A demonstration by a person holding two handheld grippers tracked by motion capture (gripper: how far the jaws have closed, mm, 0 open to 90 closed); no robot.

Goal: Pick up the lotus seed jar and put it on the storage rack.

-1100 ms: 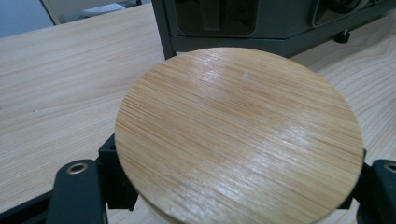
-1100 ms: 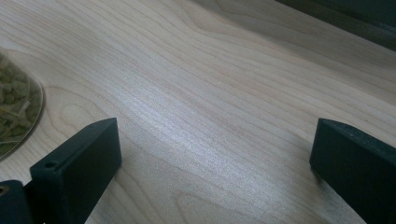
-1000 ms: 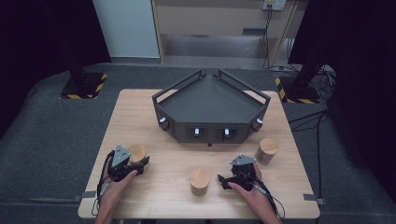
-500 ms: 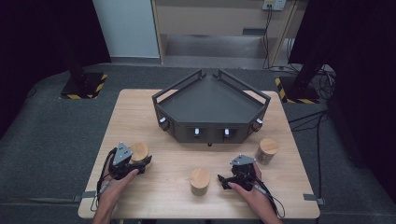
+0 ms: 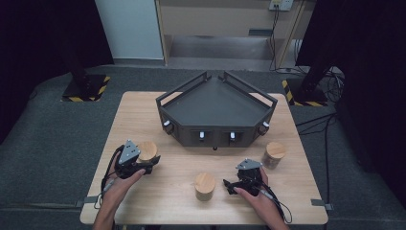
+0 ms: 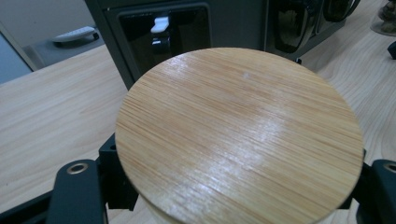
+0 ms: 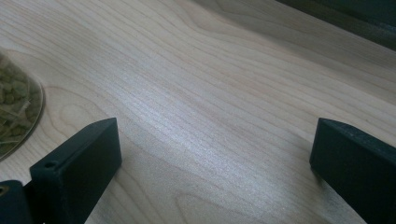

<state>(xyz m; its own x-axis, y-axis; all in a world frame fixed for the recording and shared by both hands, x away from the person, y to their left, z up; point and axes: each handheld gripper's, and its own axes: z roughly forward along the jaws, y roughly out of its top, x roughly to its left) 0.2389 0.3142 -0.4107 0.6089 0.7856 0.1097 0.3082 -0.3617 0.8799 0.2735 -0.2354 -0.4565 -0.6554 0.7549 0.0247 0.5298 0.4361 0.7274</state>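
A jar with a round wooden lid [image 5: 147,150] is at the table's front left, and my left gripper [image 5: 146,160] is shut on it below the lid. In the left gripper view the wooden lid [image 6: 238,135] takes up most of the picture, with a black jaw on each side of the jar. The left gripper [image 6: 229,191] holds it in front of the dark angular tray [image 6: 187,28]. My right gripper [image 5: 229,186] rests on the table at the front right, its jaws standing open [image 7: 217,158] over bare wood, pointed toward a second wooden-lidded jar [image 5: 205,186].
The dark angular tray [image 5: 218,108] with low rails stands at the table's middle back. A third lidded jar [image 5: 274,154] sits at the right, behind my right hand. The second jar's glass edge, with greenish contents [image 7: 14,116], shows at the left of the right gripper view.
My left gripper has risen a little with the jar held in it. The right gripper has kept still.
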